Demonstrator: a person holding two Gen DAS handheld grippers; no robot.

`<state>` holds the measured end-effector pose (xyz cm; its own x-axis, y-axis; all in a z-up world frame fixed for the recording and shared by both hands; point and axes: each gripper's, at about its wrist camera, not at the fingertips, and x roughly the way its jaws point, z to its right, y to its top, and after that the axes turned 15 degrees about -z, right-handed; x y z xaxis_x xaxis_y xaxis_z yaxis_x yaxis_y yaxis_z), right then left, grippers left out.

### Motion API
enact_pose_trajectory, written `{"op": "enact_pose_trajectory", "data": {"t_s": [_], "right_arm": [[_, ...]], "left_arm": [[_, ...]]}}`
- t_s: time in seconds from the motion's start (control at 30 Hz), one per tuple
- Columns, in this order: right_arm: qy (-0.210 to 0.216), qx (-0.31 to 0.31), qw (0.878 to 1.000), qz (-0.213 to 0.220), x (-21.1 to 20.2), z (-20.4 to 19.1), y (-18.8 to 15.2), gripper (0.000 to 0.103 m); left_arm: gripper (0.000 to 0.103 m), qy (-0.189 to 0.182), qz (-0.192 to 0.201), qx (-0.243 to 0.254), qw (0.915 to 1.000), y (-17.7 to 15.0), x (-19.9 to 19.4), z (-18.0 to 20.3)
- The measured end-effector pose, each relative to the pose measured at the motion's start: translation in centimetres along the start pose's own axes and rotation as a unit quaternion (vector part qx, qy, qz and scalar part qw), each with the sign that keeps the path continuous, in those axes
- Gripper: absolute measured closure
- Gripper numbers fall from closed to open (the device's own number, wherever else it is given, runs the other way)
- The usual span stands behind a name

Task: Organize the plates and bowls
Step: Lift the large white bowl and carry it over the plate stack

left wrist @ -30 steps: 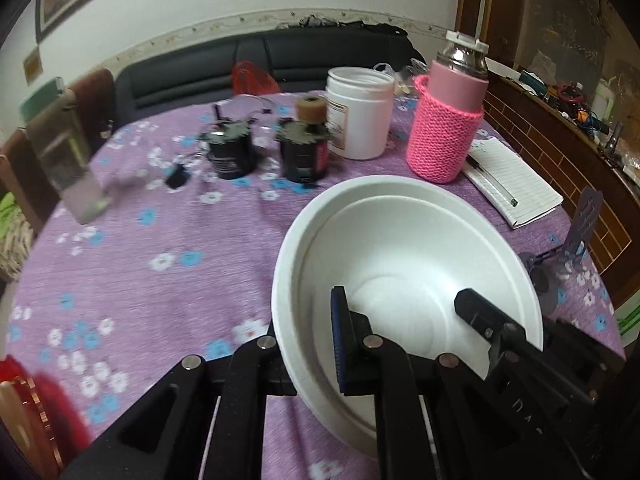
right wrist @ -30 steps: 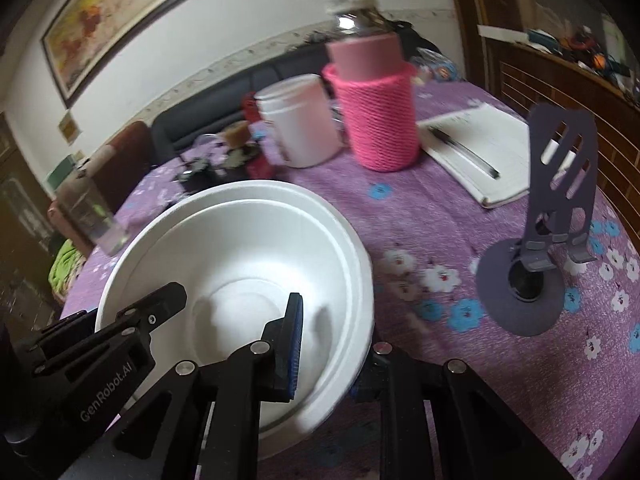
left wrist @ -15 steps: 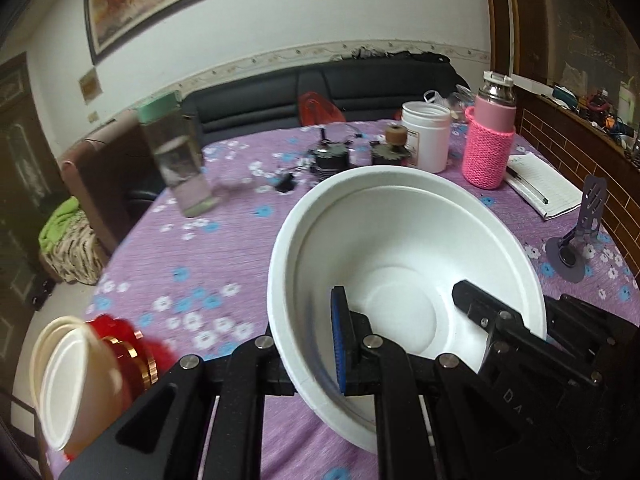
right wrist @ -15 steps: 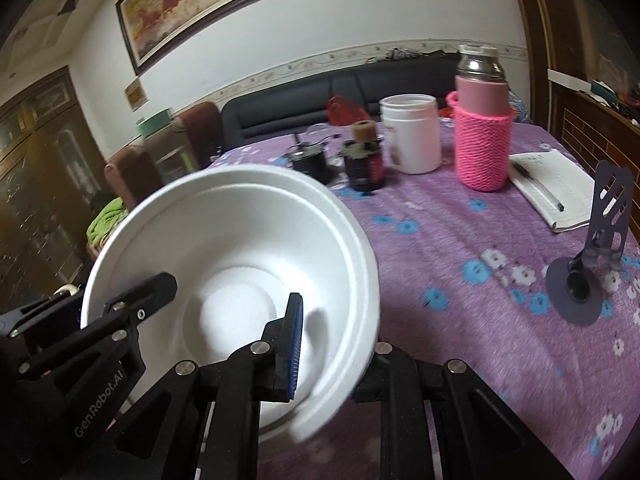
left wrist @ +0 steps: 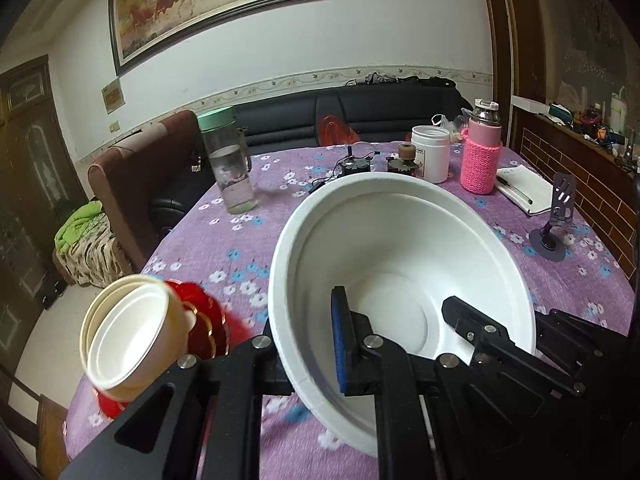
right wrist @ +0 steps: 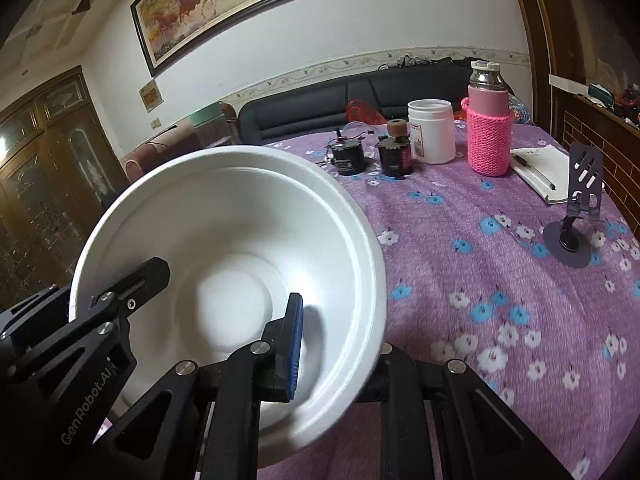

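A large white foam bowl (left wrist: 400, 256) hangs tilted above the purple flowered tablecloth (left wrist: 224, 248), carried by both grippers. My left gripper (left wrist: 308, 352) is shut on its left rim, the blue pad inside the wall. My right gripper (right wrist: 340, 356) is shut on the opposite rim of the same bowl (right wrist: 240, 232), again with the blue pad inside. Each view shows one finger of the other gripper reaching into the bowl. At the table's near left edge a stack of small cream bowls (left wrist: 124, 340) leans on red plates (left wrist: 204, 328).
Further back on the table stand a water bottle (left wrist: 230, 168), two dark motors (left wrist: 352, 164), a white jar (left wrist: 430, 154) and a pink-sleeved flask (left wrist: 482, 152). A notebook with pen (left wrist: 520, 190) and a phone stand (left wrist: 556, 224) lie at the right. Sofa and armchair behind.
Both grippers have carried the bowl back and upward, away from the far objects. The cream bowls and red plates have come into the left wrist view.
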<state>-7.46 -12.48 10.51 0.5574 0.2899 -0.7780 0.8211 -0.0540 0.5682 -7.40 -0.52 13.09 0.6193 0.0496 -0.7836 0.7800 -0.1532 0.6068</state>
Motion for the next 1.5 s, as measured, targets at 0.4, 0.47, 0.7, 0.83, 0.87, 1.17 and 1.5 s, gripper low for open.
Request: {"op": "enact_pose_trajectory", "data": {"t_s": [0.4, 0.47, 0.7, 0.83, 0.87, 1.17, 1.5], "right_arm": [[-0.008, -0.041, 0.999, 0.017, -2.7, -5.1, -2.1, 0.084], [-0.007, -0.05, 0.999, 0.02, -3.1, -6.2, -2.3, 0.083], [-0.007, -0.079, 0.997, 0.02, -3.0, -9.9, -2.8, 0.083], [-0.006, -0.095, 0.995, 0.015, -2.2, -12.1, -2.9, 0.083], [-0.006, -0.098, 0.995, 0.014, -2.1, -12.5, -2.9, 0.083], [-0.001, -0.134, 0.991, -0.001, 0.1, -17.1, -1.7, 0.083], [0.003, -0.172, 0.985, -0.023, 3.2, -21.5, 0.4, 0.083]], "left_arm": [[0.092, 0.01, 0.027, -0.024, 0.9993, -3.5, -4.0, -4.1], [0.092, 0.012, 0.03, -0.029, 0.999, -3.8, -4.3, -4.9], [0.092, 0.009, 0.032, -0.065, 0.9974, -5.0, -5.0, -8.8], [0.092, 0.008, 0.026, -0.084, 0.9961, -5.5, -4.9, -10.8], [0.092, 0.009, 0.025, -0.089, 0.9957, -5.7, -4.8, -11.4], [0.092, 0.014, 0.017, -0.133, 0.9908, -6.1, -3.9, -16.2], [0.092, 0.029, 0.007, -0.162, 0.9864, -5.3, -2.3, -20.9]]}}
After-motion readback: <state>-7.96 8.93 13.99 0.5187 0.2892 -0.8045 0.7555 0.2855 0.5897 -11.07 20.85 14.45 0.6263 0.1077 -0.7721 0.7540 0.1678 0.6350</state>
